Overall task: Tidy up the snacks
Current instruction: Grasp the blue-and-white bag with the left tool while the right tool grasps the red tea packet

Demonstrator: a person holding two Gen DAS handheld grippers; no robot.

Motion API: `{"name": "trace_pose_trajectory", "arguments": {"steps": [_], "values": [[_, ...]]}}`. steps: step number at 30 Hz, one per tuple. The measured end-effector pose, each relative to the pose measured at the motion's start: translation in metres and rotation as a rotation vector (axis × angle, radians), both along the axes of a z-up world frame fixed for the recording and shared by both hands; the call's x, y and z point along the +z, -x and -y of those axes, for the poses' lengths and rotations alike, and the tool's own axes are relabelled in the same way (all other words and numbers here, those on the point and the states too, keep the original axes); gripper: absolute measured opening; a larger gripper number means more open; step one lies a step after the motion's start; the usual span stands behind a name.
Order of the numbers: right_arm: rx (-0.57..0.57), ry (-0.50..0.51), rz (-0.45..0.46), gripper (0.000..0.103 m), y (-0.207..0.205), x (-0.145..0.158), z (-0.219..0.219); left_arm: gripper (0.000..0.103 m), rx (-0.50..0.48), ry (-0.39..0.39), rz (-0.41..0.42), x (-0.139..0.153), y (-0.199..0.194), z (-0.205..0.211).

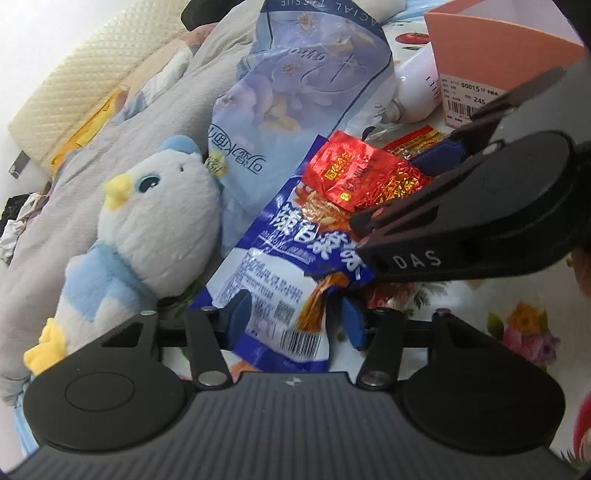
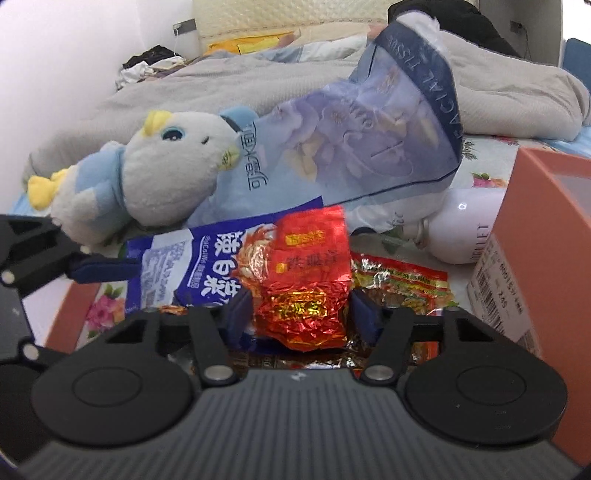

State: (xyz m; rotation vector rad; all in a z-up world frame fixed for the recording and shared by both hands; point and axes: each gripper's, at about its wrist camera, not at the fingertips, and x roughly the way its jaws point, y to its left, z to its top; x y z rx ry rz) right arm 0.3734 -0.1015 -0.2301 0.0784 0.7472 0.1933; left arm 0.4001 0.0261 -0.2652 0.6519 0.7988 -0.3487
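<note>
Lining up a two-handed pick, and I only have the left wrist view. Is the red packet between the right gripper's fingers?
Observer: Yes, the red packet sits between the right gripper's fingers, one at each side; contact is unclear.
Operator: Anything under it?
Observer: Dark wrappers lie beneath it, close to the gripper.
Operator: And my left side from there?
Observer: The left gripper's one visible finger reaches the blue bag's end.

A home bedroom: a rumpled grey quilt (image 2: 258,92), padded headboard (image 2: 295,14) and plush penguin (image 2: 155,173).
</note>
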Motion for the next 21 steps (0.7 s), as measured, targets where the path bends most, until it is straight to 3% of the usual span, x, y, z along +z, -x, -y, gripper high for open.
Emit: {"name": "trace_pose_trajectory", "arguments": {"steps": [5, 16, 21], "values": [[-0.010, 0.003, 0.005, 0.058, -0.002, -0.001, 0.003, 0.049, -0.006, -0.028, 0.013, -0.006, -0.007, 0.001], [0.011, 0.016, 0.017, 0.055, -0.003, 0.006, 0.001, 0.023, 0.020, 0.015, 0.017, 0.001, -0.007, -0.004], [0.020, 0.022, 0.041, 0.055, 0.004, 0.020, -0.001, 0.017, 0.061, 0.048, 0.001, 0.013, -0.003, -0.008]]}}
